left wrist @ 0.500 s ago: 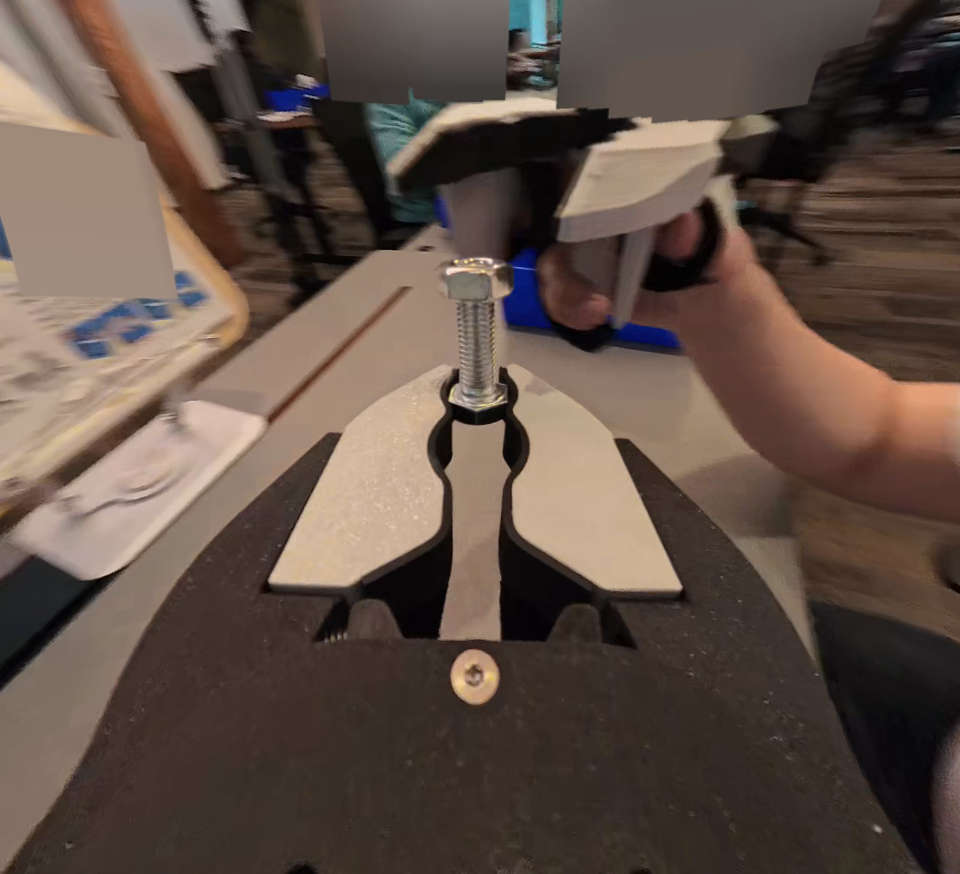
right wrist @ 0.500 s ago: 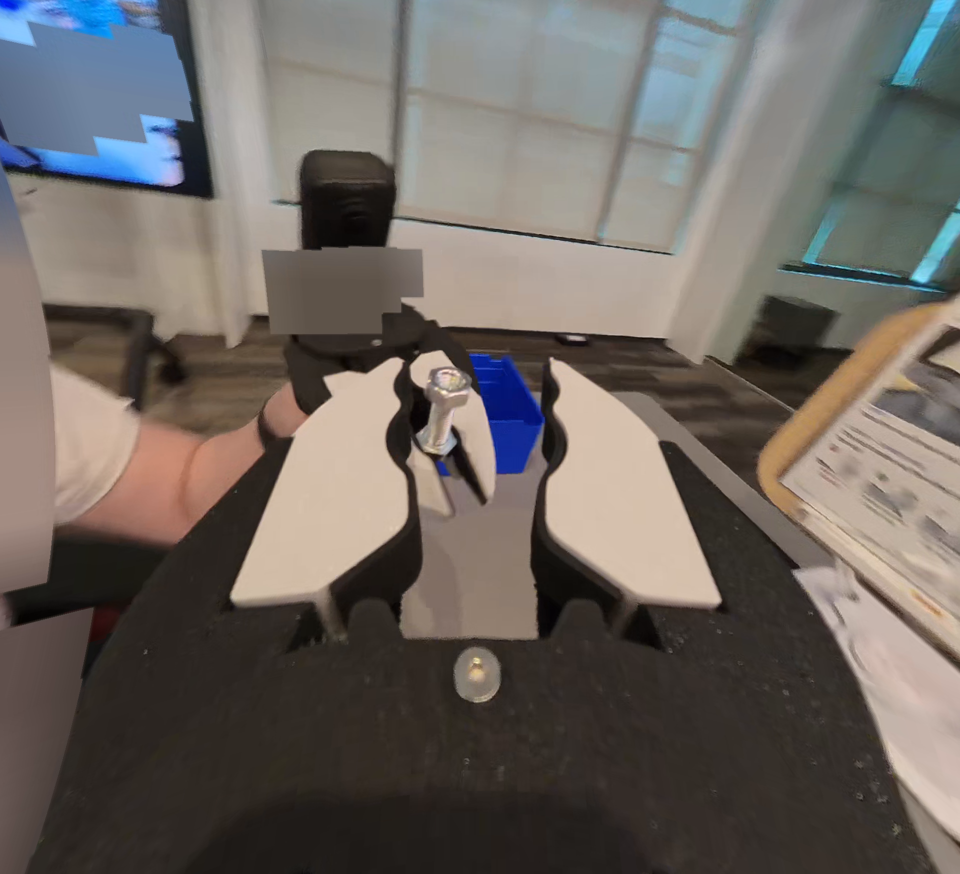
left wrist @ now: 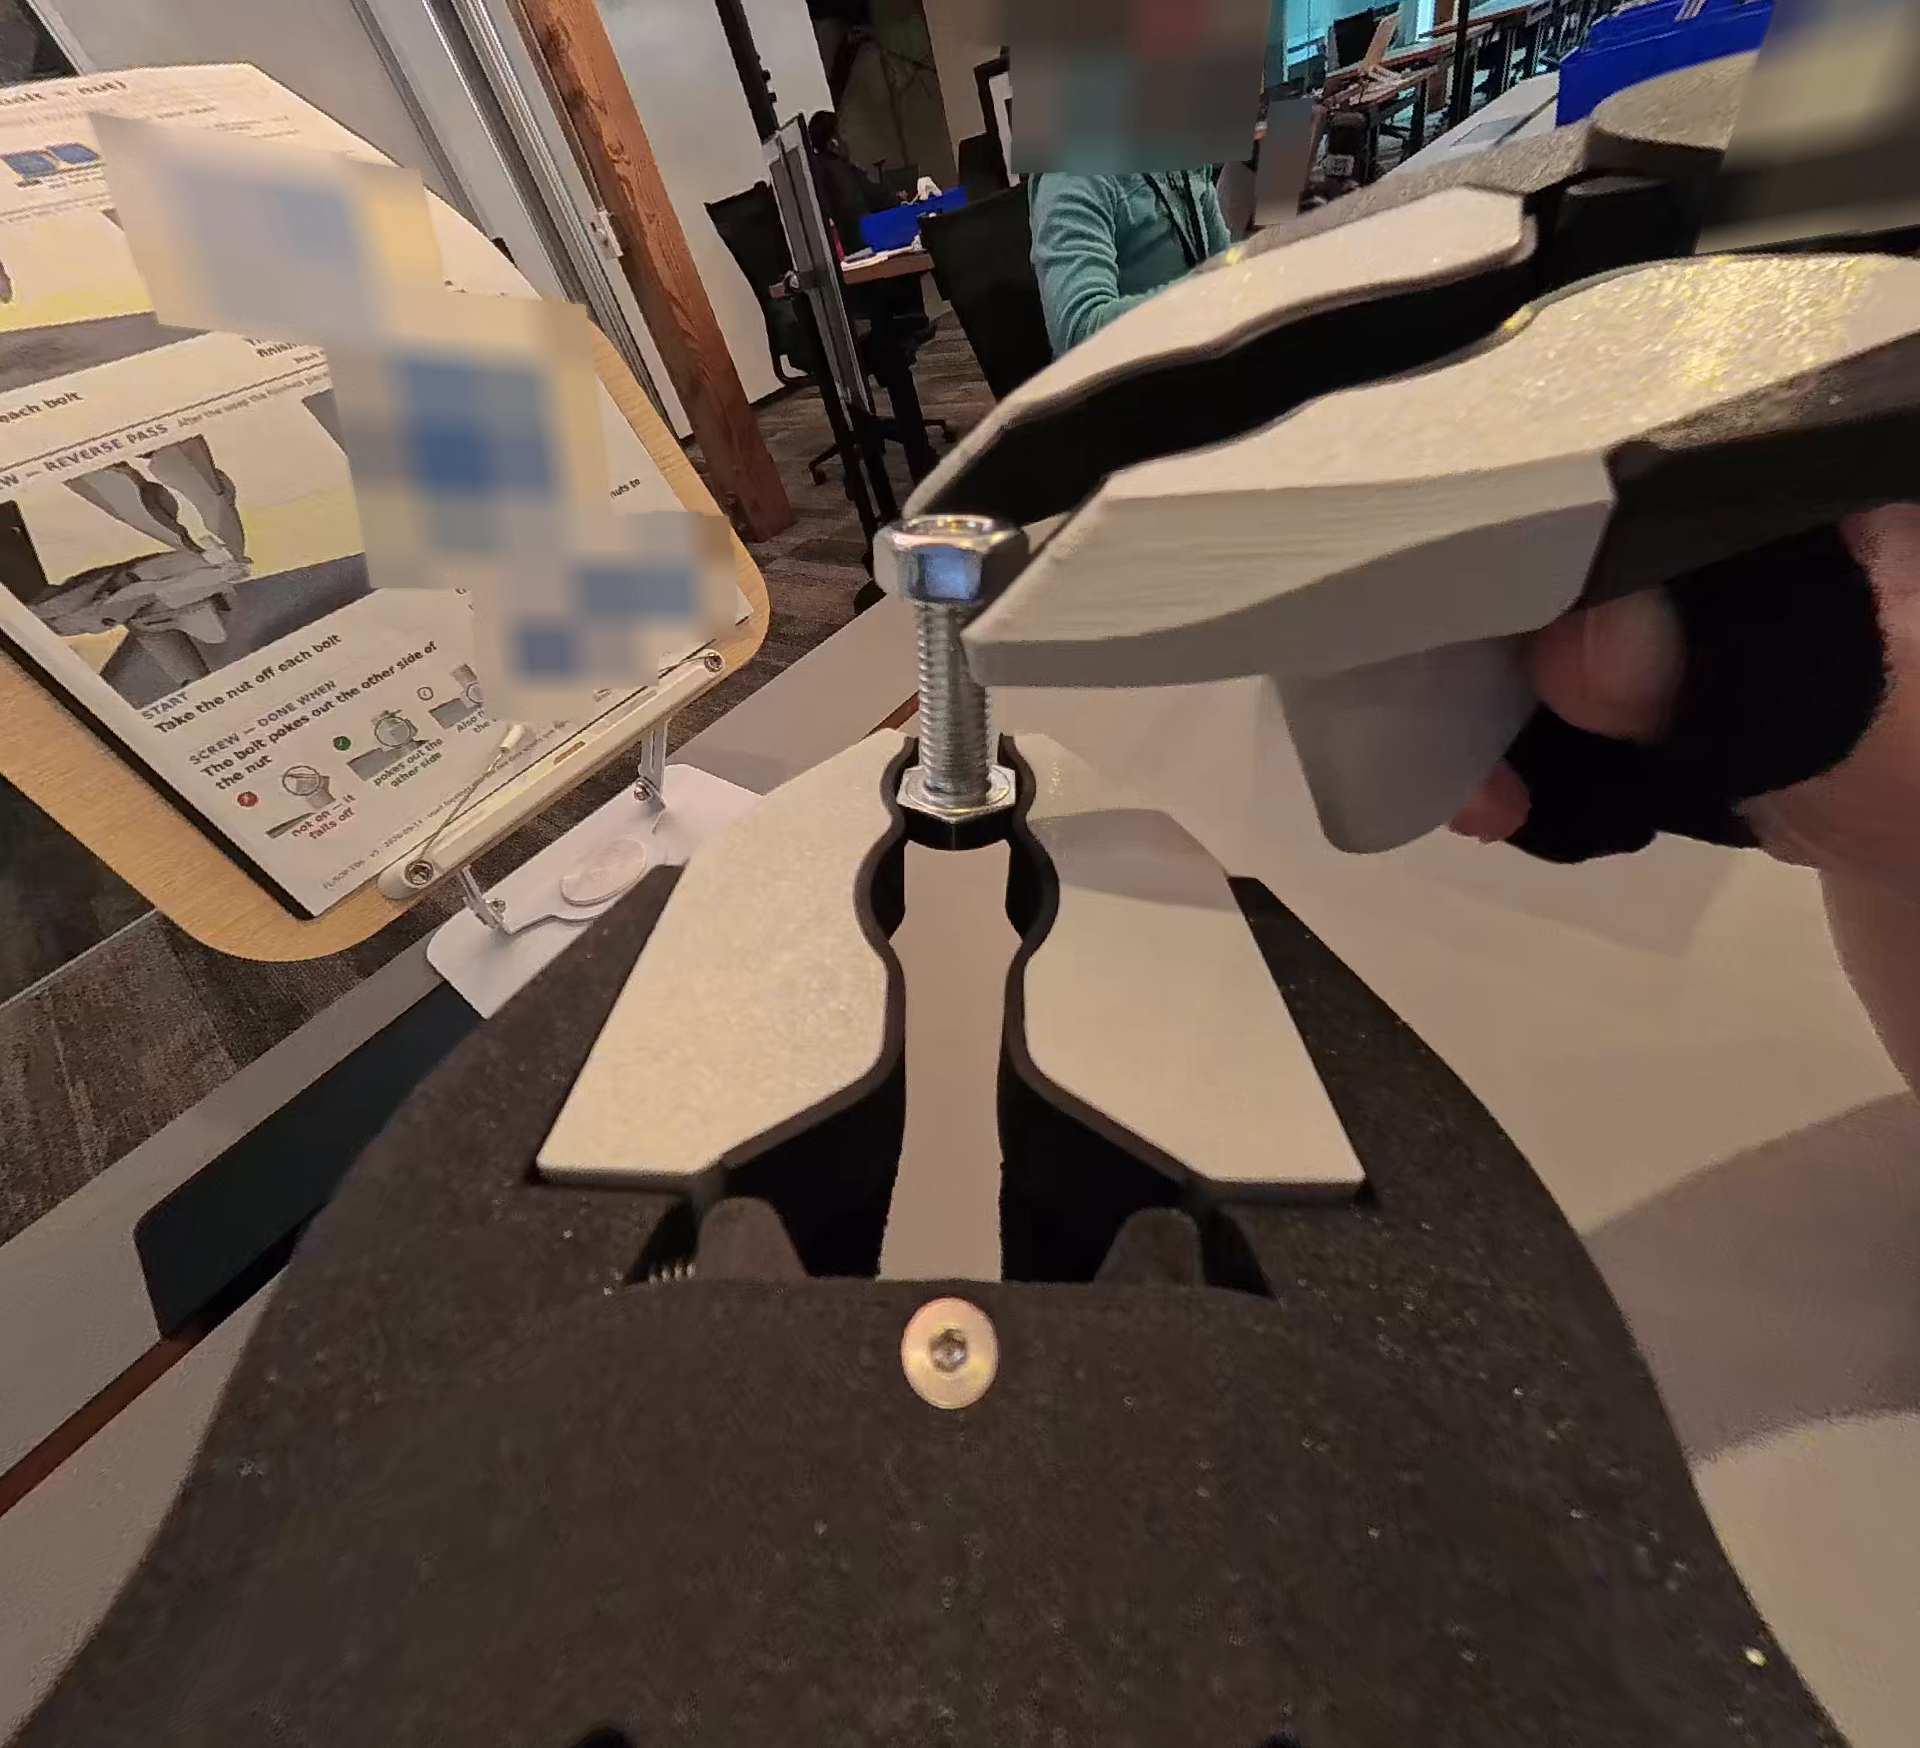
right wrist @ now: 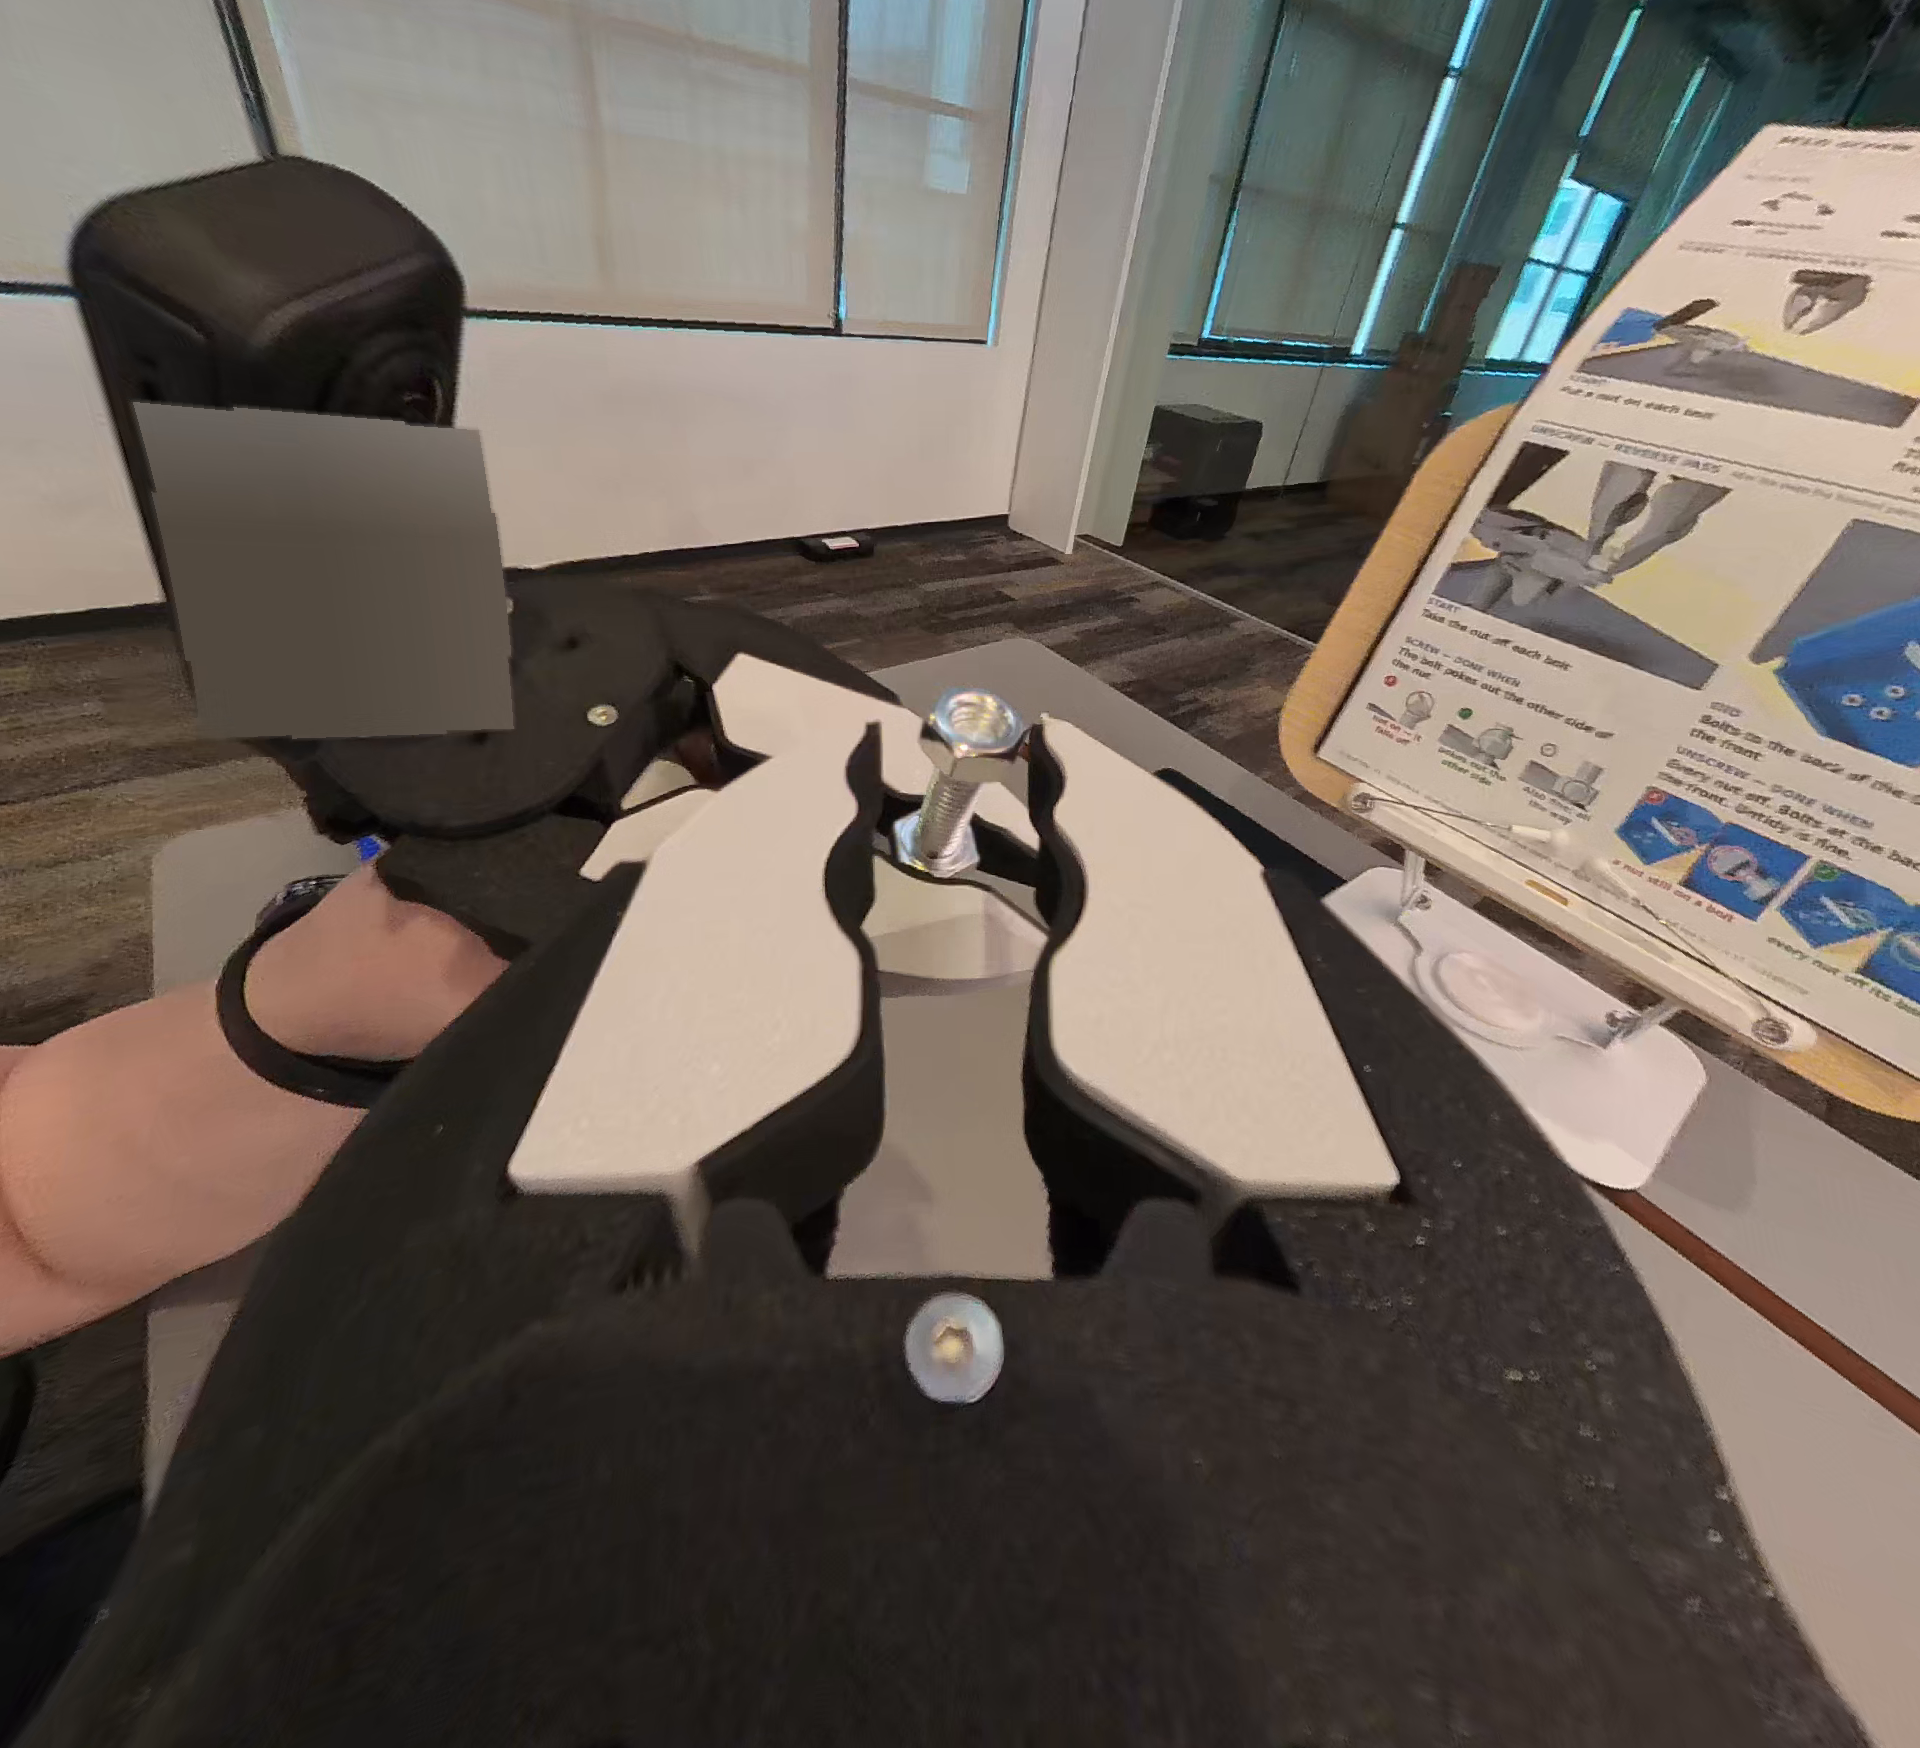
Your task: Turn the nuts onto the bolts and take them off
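left gripper [left wrist: 951, 815] fingers clamp nut [left wrist: 950, 792] at bolt [left wrist: 948, 659] base, bolt upright above table [left wrist: 1403, 971]; right gripper [right wrist: 977, 753] fingers narrow around bolt head, from 3 o'clock.

- The left wrist view looks forward along the left gripper [left wrist: 951, 810], low over the table [left wrist: 1299, 950] and very close to the bolt [left wrist: 951, 659], facing the open office.
- The right wrist view looks along the right gripper [right wrist: 951, 763] from the opposite side, slightly downward, toward windows.
- Both views share the bolt, the other gripper and the instruction board [right wrist: 1662, 659].
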